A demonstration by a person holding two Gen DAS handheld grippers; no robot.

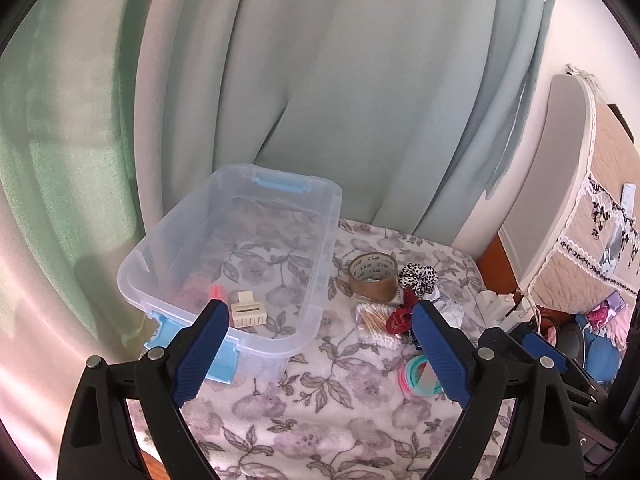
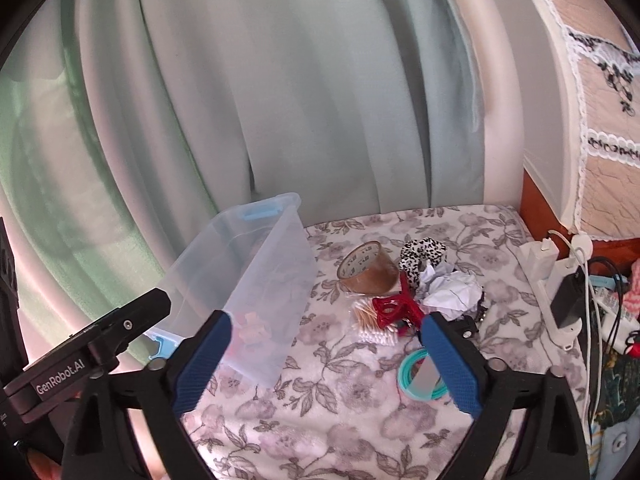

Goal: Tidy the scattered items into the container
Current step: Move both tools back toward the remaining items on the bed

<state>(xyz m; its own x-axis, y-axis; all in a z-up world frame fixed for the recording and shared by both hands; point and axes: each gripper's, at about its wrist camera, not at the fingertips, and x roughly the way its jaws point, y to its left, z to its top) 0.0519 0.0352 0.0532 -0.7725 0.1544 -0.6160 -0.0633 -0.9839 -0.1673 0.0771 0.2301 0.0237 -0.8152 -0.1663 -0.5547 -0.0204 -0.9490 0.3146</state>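
Here, a floral blanket (image 1: 344, 412) is seen spread over the work surface, with pale green curtains (image 1: 320, 92) hung behind it.

Container: a clear plastic bin (image 1: 320, 280) with light blue latches (image 1: 282, 182) is set on the blanket at its left part. Two items are lodged inside at the near end: a cream claw clip (image 1: 247, 309) and, just beside it, a pink item (image 1: 218, 292) whose kind cannot be told.

Scattered items, all lying outside the bin to its right:
- a roll of brown tape (image 1: 374, 277), stood on its edge, near the bin wall;
- a black-and-white scrunchie (image 1: 418, 276), just beside the tape;
- a crumpled white paper (image 2: 452, 290), in front of the scrunchie;
- a red claw clip (image 2: 394, 307), touching the paper's near side;
- a packet of cotton swabs (image 1: 374, 320), partly under the red clip;
- a bunch of teal and pink hair ties (image 1: 416, 376), nearest the cameras, with a flat pale strip laid across them.

Left gripper (image 1: 320, 354): jaws are held wide apart, nothing between the blue pads (image 1: 200, 354), poised above the blanket in front of the bin.

Right gripper (image 2: 326, 364): jaws likewise spread wide and empty, with the hair ties just inside its right finger.

A white power strip (image 2: 560, 280) with cables is noted at the far right edge.
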